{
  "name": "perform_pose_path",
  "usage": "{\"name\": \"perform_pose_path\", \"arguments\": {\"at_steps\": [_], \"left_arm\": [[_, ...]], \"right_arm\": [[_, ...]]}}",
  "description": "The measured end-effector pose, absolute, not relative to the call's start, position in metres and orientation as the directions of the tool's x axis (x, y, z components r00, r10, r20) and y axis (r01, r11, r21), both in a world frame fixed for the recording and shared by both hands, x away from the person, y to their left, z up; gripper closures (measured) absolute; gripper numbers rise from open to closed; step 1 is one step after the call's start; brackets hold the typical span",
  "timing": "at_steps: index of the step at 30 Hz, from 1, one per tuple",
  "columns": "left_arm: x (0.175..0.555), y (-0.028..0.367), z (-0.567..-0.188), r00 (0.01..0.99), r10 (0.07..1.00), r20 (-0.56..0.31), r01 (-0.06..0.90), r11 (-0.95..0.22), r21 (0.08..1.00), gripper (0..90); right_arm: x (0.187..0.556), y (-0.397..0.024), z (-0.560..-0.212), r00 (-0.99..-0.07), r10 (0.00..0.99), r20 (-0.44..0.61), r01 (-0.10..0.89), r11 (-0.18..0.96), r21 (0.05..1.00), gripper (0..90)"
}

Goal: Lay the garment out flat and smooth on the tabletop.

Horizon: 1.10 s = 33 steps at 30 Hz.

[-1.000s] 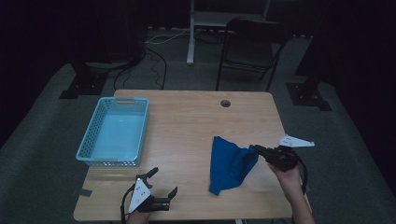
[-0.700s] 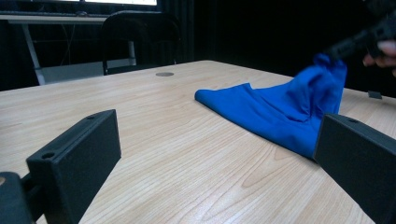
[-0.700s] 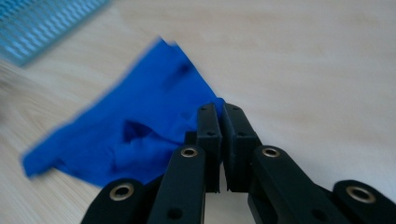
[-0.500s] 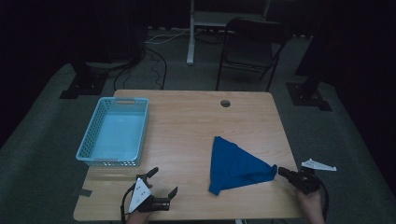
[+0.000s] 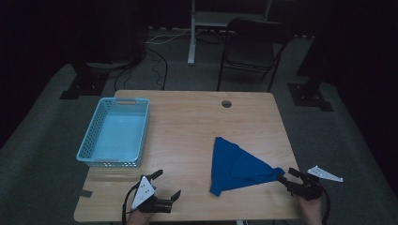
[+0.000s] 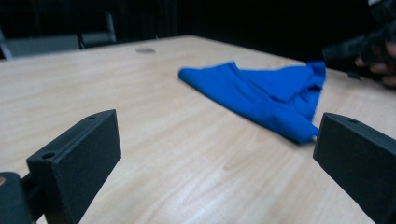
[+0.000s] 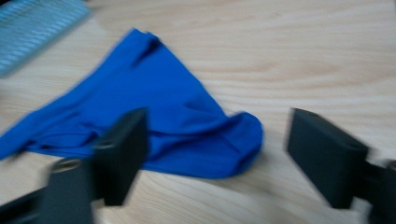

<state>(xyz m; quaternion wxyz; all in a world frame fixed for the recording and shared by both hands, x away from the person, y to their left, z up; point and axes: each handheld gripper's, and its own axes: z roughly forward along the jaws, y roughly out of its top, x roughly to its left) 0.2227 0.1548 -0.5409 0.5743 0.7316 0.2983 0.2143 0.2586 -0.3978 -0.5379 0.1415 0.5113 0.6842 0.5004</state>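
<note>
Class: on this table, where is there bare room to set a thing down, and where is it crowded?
Bare wood lies between the basket and the blue cloth, and along the far edge around the round hole. It is crowded at the near right corner, where the cloth's tip meets the right gripper.

A blue cloth (image 5: 237, 165) lies folded into a rough triangle on the right half of the tabletop (image 5: 187, 126). It rests flat with soft creases. One corner bunches toward the right edge.
</note>
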Motion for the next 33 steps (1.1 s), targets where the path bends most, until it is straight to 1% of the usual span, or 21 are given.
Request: {"name": "perform_pose_path", "arguments": {"at_steps": [1, 3, 5, 8, 11, 13, 14, 15, 20, 26, 33], "left_arm": [[0.223, 0.153, -0.539, 0.731, 0.682, -0.038, 0.212, -0.173, 0.962, 1.1], [0.225, 0.15, -0.535, 0.735, 0.674, -0.077, 0.257, -0.172, 0.951, 1.1], [0.227, 0.144, -0.533, 0.747, 0.658, -0.095, 0.285, -0.187, 0.94, 1.1], [0.228, 0.133, -0.534, 0.774, 0.629, -0.074, 0.304, -0.267, 0.914, 1.1], [0.229, 0.123, -0.54, 0.798, 0.598, -0.074, 0.327, -0.326, 0.887, 1.1], [0.229, 0.117, -0.541, 0.809, 0.585, -0.054, 0.325, -0.369, 0.871, 1.1], [0.23, 0.116, -0.54, 0.815, 0.577, -0.058, 0.326, -0.375, 0.868, 1.3], [0.231, 0.114, -0.54, 0.818, 0.571, -0.072, 0.335, -0.369, 0.867, 3.4], [0.244, 0.101, -0.533, 0.815, 0.573, -0.089, 0.347, -0.357, 0.867, 3.5], [0.268, 0.078, -0.52, 0.819, 0.568, -0.078, 0.33, -0.355, 0.875, 3.5], [0.29, 0.051, -0.509, 0.81, 0.582, -0.063, 0.322, -0.353, 0.879, 3.5]], "right_arm": [[0.26, -0.398, -0.538, -0.443, 0.838, 0.319, 0.551, -0.026, 0.834, 13.7], [0.263, -0.398, -0.538, -0.423, 0.852, 0.309, 0.543, -0.035, 0.839, 13.9], [0.264, -0.398, -0.54, -0.42, 0.852, 0.313, 0.526, -0.053, 0.849, 14.0], [0.266, -0.396, -0.544, -0.397, 0.859, 0.324, 0.52, -0.08, 0.85, 14.0], [0.264, -0.394, -0.545, -0.402, 0.864, 0.302, 0.504, -0.066, 0.861, 14.0], [0.263, -0.392, -0.545, -0.41, 0.866, 0.288, 0.491, -0.057, 0.869, 14.0], [0.263, -0.391, -0.545, -0.413, 0.866, 0.282, 0.49, -0.049, 0.87, 14.0], [0.263, -0.39, -0.546, -0.416, 0.866, 0.276, 0.492, -0.04, 0.869, 14.0], [0.265, -0.383, -0.547, -0.433, 0.869, 0.239, 0.504, 0.014, 0.863, 14.0], [0.265, -0.385, -0.547, -0.43, 0.864, 0.261, 0.504, -0.01, 0.864, 14.0], [0.265, -0.383, -0.547, -0.44, 0.863, 0.249, 0.507, 0.009, 0.862, 14.0]]}}
